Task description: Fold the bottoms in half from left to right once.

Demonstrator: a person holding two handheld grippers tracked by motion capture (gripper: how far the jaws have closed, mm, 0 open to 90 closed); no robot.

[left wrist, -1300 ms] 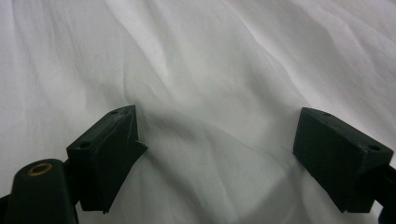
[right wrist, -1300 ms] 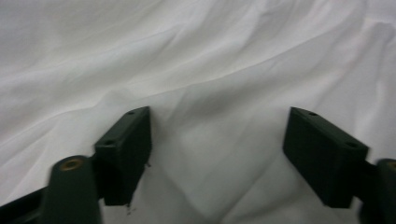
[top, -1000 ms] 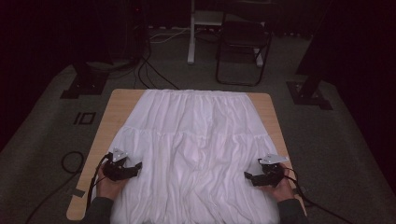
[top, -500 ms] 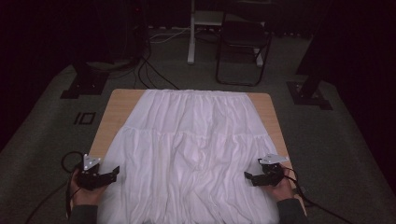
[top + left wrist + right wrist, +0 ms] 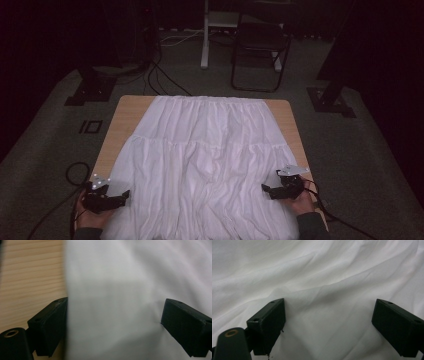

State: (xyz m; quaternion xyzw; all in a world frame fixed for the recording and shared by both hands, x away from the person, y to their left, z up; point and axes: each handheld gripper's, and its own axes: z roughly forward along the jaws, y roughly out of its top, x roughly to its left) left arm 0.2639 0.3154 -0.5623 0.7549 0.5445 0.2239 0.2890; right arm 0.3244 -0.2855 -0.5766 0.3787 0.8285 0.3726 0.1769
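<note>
Two grippers, one white skirt [image 5: 210, 165]: left gripper [image 5: 122, 196] at the cloth's edge, jaws just opened wide with fabric lying loose between them; right gripper [image 5: 267, 190] spread apart over the opposite side, on one wooden table [image 5: 125, 115].

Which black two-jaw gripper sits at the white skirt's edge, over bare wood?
The left gripper: pale wooden table shows beside its jaw. The right gripper sees white pleated skirt alone.

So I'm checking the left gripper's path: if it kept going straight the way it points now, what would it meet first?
Most likely the white skirt: the left gripper has its jaws wide apart with the cloth's side edge already between them, the wooden table showing just beside it. Depth is hard to judge.
</note>
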